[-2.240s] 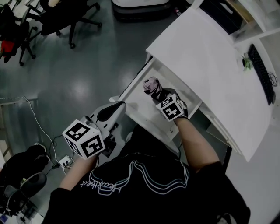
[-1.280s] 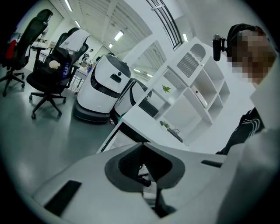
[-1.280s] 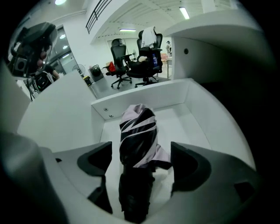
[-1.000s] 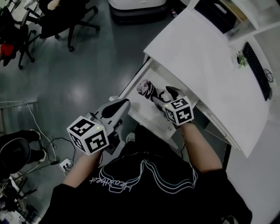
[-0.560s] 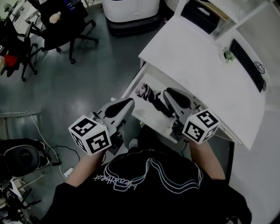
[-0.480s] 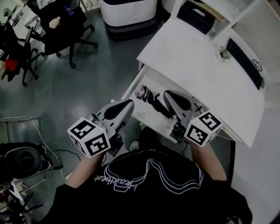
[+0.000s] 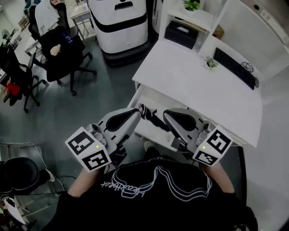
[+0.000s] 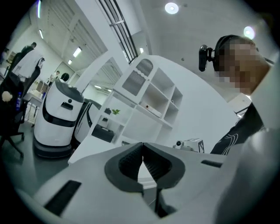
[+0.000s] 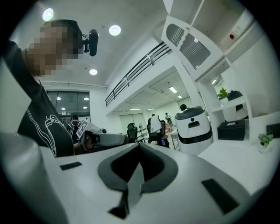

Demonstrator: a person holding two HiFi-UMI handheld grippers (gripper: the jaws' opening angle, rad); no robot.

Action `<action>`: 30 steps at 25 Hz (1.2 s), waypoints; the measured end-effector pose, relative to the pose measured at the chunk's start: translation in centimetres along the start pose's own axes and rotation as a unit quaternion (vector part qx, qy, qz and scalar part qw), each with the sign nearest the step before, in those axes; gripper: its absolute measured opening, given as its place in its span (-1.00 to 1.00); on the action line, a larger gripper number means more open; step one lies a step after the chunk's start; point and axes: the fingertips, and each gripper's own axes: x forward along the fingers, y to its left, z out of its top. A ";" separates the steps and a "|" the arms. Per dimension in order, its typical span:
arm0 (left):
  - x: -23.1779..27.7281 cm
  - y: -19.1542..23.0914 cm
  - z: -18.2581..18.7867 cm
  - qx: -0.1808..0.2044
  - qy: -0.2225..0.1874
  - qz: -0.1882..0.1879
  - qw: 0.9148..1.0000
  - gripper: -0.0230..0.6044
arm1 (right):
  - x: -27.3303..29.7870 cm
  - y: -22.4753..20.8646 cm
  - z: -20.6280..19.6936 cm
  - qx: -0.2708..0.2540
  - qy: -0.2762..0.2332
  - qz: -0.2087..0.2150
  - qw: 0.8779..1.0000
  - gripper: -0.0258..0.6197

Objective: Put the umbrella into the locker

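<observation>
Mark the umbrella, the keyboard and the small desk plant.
umbrella (image 7: 152, 119), head view, middle of its folded body.
keyboard (image 7: 235, 68), head view, centre of the keys.
small plant (image 7: 210, 62), head view, its leaves.

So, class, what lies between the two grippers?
The folded umbrella, in the open white locker, lies between the left gripper and the right gripper; the head view shows it.

Grey glossy floor. White desk at right; keyboard and small plant at its far edge. White shelf unit beyond desk, black box on low shelf. White machine with black band far centre. Black office chairs far left. Round ceiling lights overhead.
</observation>
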 end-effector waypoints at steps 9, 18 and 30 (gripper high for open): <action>0.6 -2.9 0.2 0.032 -0.002 -0.027 0.999 -0.91 | -1.9 1.8 1.4 -0.020 -0.021 0.007 1.000 -0.91; 0.9 -2.6 -0.6 0.021 0.011 -0.024 0.999 -0.91 | -2.0 1.3 0.3 -0.004 -0.018 -0.004 1.000 -0.91; 1.9 -0.8 -1.2 0.014 0.016 -0.013 1.000 -0.91 | -1.3 -0.7 -0.8 0.008 -0.010 -0.009 1.000 -0.91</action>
